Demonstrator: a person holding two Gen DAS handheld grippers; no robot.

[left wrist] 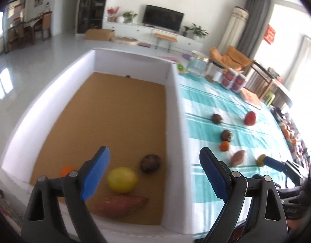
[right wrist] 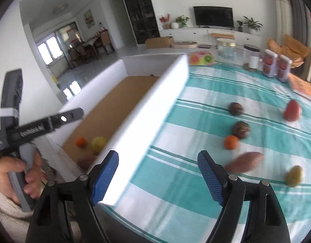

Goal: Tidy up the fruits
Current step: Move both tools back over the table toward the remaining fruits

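Observation:
A white box (left wrist: 176, 109) with a brown floor holds a lemon (left wrist: 122, 179), a sweet potato (left wrist: 123, 204), a dark round fruit (left wrist: 150, 163) and a small orange (left wrist: 66, 170). My left gripper (left wrist: 153, 174) is open and empty above the box's near end. On the striped cloth (right wrist: 196, 121) lie two dark fruits (right wrist: 236, 108) (right wrist: 241, 129), an orange (right wrist: 231, 142), a red fruit (right wrist: 291, 110), a sweet potato (right wrist: 244, 162) and a yellow-green fruit (right wrist: 294, 175). My right gripper (right wrist: 157, 176) is open and empty above the cloth beside the box wall (right wrist: 147, 121).
At the cloth's far edge stand clear jars (right wrist: 226, 49), red-labelled cans (right wrist: 276, 65) and a book (right wrist: 302, 88). The left gripper's handle and a hand (right wrist: 17, 168) show at the left of the right wrist view. The right gripper's blue finger (left wrist: 274, 163) shows in the left wrist view.

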